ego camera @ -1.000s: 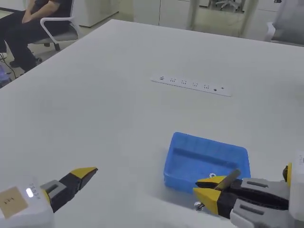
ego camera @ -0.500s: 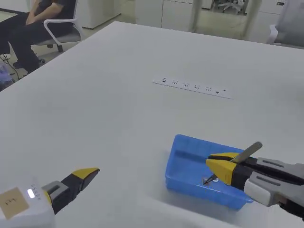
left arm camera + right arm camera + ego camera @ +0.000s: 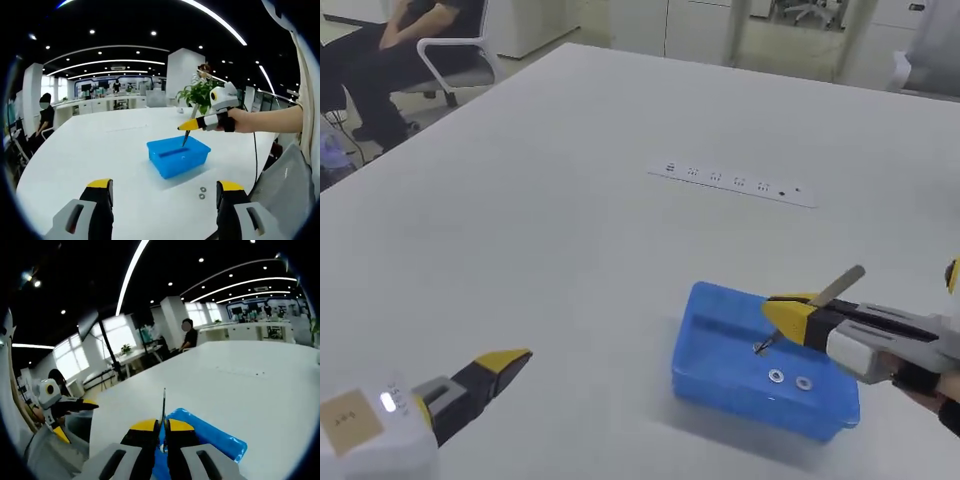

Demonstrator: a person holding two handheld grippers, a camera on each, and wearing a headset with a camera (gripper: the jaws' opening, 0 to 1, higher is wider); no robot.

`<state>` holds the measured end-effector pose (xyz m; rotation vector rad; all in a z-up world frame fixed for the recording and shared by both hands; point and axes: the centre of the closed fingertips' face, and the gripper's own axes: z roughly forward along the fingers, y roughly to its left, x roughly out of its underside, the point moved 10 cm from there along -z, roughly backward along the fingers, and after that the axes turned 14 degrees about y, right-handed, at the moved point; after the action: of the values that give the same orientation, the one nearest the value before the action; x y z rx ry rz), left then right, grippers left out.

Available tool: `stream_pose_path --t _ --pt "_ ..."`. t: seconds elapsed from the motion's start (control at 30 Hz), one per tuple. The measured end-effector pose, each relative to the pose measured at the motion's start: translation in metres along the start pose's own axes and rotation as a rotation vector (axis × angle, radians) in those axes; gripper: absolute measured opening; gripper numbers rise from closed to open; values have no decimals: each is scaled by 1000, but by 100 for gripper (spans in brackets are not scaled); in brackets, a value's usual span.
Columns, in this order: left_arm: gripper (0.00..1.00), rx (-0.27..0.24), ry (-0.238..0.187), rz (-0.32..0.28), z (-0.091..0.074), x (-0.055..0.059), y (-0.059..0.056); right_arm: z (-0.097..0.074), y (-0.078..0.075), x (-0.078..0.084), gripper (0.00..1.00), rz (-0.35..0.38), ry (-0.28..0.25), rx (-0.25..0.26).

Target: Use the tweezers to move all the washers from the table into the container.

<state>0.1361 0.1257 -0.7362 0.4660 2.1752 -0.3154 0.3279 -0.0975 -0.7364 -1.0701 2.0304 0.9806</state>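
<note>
A blue container (image 3: 720, 375) stands on the white table (image 3: 570, 200), with two washers (image 3: 776, 376) lying inside it. My right gripper (image 3: 785, 312) hangs over the container, shut on metal tweezers (image 3: 840, 282) whose tips point down into it. I cannot tell whether the tips hold anything. In the right gripper view the tweezers (image 3: 163, 402) rise between the shut jaws above the container (image 3: 212, 440). My left gripper (image 3: 508, 360) rests open at the near left. Its view shows the container (image 3: 177, 156), the right gripper (image 3: 192, 124) and two washers (image 3: 202, 192) on the table.
A white power strip (image 3: 732, 184) lies flat at mid-table beyond the container. A person sits on a chair (image 3: 450, 55) off the table's far left corner. Bare tabletop stretches between my left gripper and the container.
My right gripper rose from the container's front edge to above its middle. The washer that was at the tweezers' tip now lies in the container beside the first. The left gripper stayed put.
</note>
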Motion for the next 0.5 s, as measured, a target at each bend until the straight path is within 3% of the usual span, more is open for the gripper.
stream_pose_path --t 0.33,0.5 --pt "86 -4 0 1 0 0 1 20 -19 11 4 52 104 33" --pt "85 -3 3 2 -1 0 1 27 -25 14 4 81 117 41"
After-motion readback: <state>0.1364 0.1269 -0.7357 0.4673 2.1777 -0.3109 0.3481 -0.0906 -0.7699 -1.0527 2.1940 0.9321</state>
